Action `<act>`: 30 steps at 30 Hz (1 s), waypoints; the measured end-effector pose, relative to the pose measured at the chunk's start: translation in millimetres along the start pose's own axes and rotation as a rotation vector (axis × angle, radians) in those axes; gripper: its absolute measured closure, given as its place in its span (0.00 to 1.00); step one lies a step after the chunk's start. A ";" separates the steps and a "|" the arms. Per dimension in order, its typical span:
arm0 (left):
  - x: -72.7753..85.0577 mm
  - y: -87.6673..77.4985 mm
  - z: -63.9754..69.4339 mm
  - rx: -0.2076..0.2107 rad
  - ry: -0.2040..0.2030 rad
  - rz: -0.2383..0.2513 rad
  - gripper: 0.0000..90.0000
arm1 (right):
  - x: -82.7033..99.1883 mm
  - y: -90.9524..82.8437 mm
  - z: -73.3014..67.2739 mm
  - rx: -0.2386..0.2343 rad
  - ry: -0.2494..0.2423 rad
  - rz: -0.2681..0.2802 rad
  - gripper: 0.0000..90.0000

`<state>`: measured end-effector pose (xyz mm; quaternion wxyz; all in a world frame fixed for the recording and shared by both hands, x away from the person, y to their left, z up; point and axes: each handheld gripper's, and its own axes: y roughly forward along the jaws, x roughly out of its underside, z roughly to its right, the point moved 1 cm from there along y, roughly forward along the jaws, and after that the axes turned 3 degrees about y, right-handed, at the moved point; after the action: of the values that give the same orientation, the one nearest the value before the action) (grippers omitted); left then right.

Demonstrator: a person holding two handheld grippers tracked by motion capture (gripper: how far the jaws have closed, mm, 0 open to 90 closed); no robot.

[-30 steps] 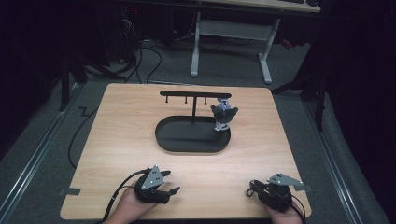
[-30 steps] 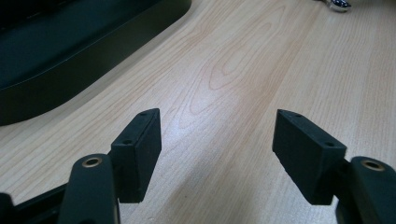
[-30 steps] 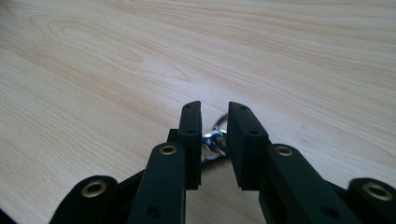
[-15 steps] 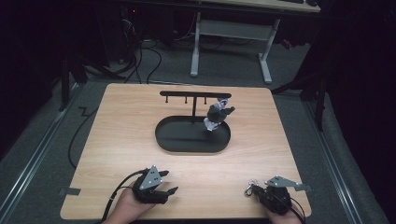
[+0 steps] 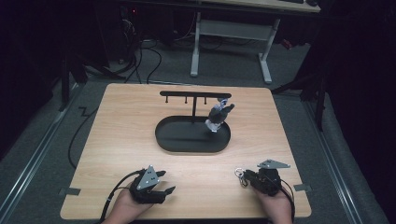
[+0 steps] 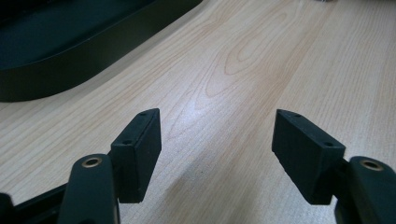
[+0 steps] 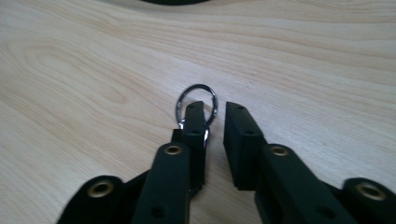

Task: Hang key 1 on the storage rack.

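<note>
Now the right gripper (image 5: 246, 177) sits near the front right edge of the wooden table (image 5: 121, 121), held in a hand at the bottom of the high view. Its jaws are close together w/ a thin gap between them. They have just been opening a bit. A shiny metal key ring (image 7: 196, 105) lies on the wood at the tips. It loops round the tip of the jaw on the left side of the right gripper view. The other jaw is just beside the ring, and I can't tell if it touches, so this is not a clear pinch. In the high view the ring (image 5: 240, 174) shows as a small bright loop at the gripper's nose.

The left gripper (image 5: 161, 183) rests near the front left edge. Its jaws are spread wide w/ bare wood between them. In the left gripper view the pads (image 6: 140, 154) stand well apart.

In the middle of the table is a black oval tray (image 5: 184, 145) w/ a thin black rack (image 5: 194, 94) standing up from it. A small grey & blue thing (image 5: 218, 116) hangs from the right end of the rack, tilted over the tray. It's too small to tell what it is.
</note>
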<state>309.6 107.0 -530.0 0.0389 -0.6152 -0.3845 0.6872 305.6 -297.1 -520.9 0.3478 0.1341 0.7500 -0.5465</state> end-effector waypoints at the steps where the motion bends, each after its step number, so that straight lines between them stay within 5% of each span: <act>1: -0.1 0.0 0.2 0.001 0.002 -0.002 0.37 | -0.3 0.4 0.8 -0.025 0.020 0.010 0.82; 6: 0.1 -1.6 0.3 -0.002 0.005 0.000 0.37 | -3.9 11.0 2.5 -0.072 0.070 0.000 0.74; 9: 0.1 -3.2 -1.2 -0.005 -0.001 0.008 0.37 | -6.3 14.7 3.0 -0.088 0.068 -0.016 0.84; 11: 0.3 -4.0 -2.1 -0.009 -0.002 0.008 0.37 | -9.4 10.5 -0.4 -0.082 0.035 -0.005 0.98; 17: 0.3 -3.6 -2.7 -0.009 -0.001 0.006 0.37 | -20.4 1.0 -10.3 0.017 -0.099 -0.058 0.99; 25: -0.6 -2.3 -2.0 -0.004 0.015 -0.002 0.37 | -35.4 12.0 -12.9 0.022 -0.107 -0.071 0.85; 30: -0.4 -1.6 -2.7 0.000 0.017 -0.003 0.37 | -34.4 -1.7 -12.8 0.018 -0.093 -0.040 0.80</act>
<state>311.4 109.1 -528.6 0.0430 -0.6203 -0.3852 0.6819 324.6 -279.9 -494.6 0.3702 0.0968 0.7305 -0.5657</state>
